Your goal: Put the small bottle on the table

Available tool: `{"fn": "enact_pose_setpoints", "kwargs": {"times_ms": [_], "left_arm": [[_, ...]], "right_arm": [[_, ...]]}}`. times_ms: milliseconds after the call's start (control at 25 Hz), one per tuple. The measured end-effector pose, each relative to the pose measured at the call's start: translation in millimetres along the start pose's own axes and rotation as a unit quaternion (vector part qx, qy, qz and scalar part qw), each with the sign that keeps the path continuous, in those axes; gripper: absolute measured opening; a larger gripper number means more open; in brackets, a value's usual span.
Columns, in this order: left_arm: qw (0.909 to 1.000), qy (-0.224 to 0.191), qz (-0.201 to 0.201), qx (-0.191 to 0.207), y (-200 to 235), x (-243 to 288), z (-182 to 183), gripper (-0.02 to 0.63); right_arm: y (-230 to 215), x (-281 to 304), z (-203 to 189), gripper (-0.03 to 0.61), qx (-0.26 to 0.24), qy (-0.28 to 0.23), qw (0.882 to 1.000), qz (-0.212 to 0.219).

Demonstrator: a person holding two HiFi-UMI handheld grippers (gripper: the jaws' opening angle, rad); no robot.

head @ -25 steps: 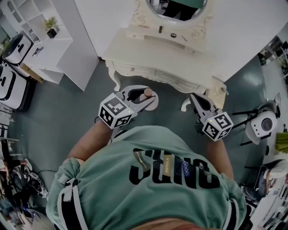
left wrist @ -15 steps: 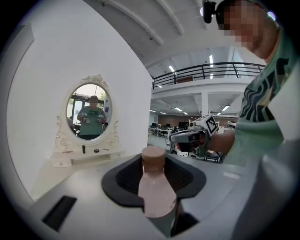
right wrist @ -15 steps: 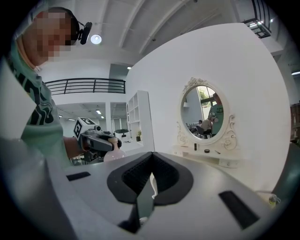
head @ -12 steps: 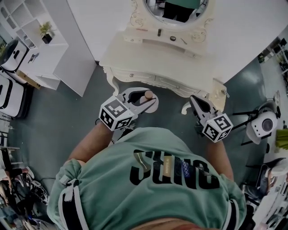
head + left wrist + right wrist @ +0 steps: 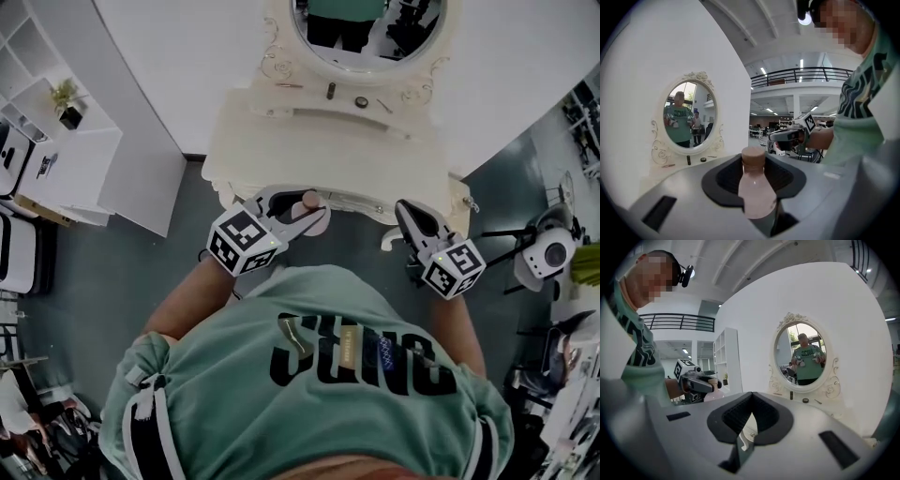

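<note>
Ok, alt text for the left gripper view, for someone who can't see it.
A small bottle, pale pink with a brown cap, stands upright clamped between the jaws of the left gripper at centre. Beyond it are a cream dressing table and its oval mirror at left, the right gripper at right.

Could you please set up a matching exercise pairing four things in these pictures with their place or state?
1 small bottle
2 right claw
3 oval mirror
4 potted plant

A on the white shelf unit
B shut, empty
C at the back of the dressing table
D held in the left claw

Pairs: 1-D, 2-B, 3-C, 4-A
</note>
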State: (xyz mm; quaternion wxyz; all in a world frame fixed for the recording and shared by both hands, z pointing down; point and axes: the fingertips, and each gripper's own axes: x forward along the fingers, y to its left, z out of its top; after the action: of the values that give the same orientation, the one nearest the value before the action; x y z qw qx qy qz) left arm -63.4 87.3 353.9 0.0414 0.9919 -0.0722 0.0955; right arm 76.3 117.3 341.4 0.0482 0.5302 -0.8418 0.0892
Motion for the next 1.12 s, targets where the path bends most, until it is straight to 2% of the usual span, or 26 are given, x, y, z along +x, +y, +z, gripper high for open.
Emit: {"fn": "enact_pose_setpoints", "kwargs": {"times_ms": [280, 560, 880, 1120], "left_arm": [[0.9994, -0.002, -0.033, 0.013, 84.8, -16.0, 8.3, 0.143], [0.998, 0.002, -0.061, 0.011, 143.5, -21.0, 7.5, 0.143], [0.9975, 0.003, -0.071, 0.005, 182.4, -11.6, 4.4, 0.143], [0.9981, 0.006, -0.061, 0.0, 194.2, 4.6, 5.4, 0.143]], "right_arm": [[-7.1, 75.4, 19.2, -0.006, 0.007, -0.001, 0.999, -0.039], [-18.4, 120.6, 22.0, -0.006, 0.015, 0.006, 0.997, -0.071], [-35.3, 148.3, 21.6, -0.006, 0.019, 0.019, 0.996, -0.085], [-58.5, 158.3, 21.9, -0.006, 0.017, 0.017, 0.997, -0.072]]}}
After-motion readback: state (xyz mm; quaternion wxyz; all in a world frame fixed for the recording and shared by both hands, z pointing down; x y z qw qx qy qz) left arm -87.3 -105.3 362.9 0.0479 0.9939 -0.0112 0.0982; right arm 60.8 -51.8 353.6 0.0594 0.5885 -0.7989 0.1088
